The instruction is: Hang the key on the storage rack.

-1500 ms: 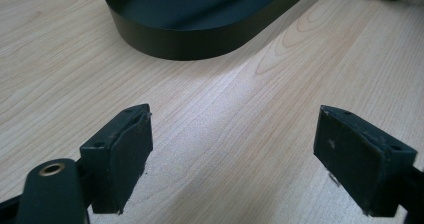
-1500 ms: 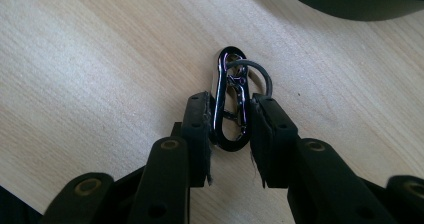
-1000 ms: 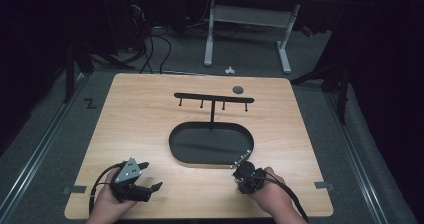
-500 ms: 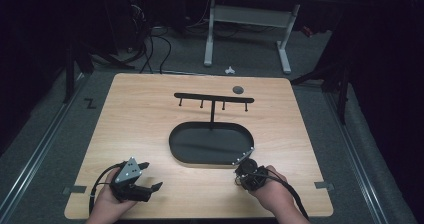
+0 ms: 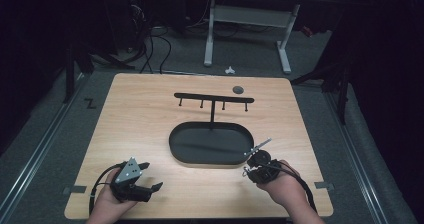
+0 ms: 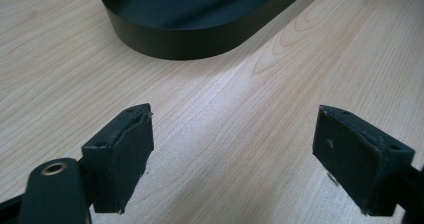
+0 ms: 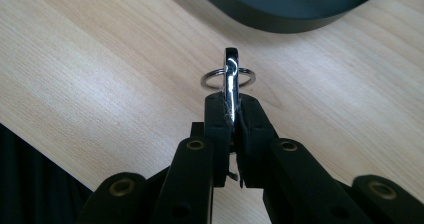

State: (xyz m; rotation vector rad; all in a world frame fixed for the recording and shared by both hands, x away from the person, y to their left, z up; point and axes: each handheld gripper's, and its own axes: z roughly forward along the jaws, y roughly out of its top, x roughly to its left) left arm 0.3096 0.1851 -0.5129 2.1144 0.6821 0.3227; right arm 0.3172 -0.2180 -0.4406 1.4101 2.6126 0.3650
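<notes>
Right gripper (image 7: 231, 115): clamped on a key (image 7: 230, 79), flat metal blade pinched edge-on between the pads, so the end with the ring points away from the hand.
Jaws, right: have just been closing, key between them; now pressed tight on it.
Key ring (image 7: 228, 78): thin wire loop through the far end of the key, hanging free beyond the pads, left exposed, likely so it can slip over a hook.
Key, place: above the wood table (image 5: 150, 129), just off the near right end of the black tray (image 5: 210, 143); in the high view held out toward the tray as a thin bright sliver (image 5: 258, 146).
Rack (image 5: 214, 99): black T-shaped stand rising from the tray's far rim, four small hooks under the crossbar, all bare; judged the likely target for the ring.
Left gripper (image 5: 146, 178): spread wide, nothing between the pads (image 6: 127, 149); parked low near the table's front left corner, apart from the tray, probably kept clear of the right hand's path.
Next move, judged: lift and carry the key toward a hook, ring leading.
</notes>
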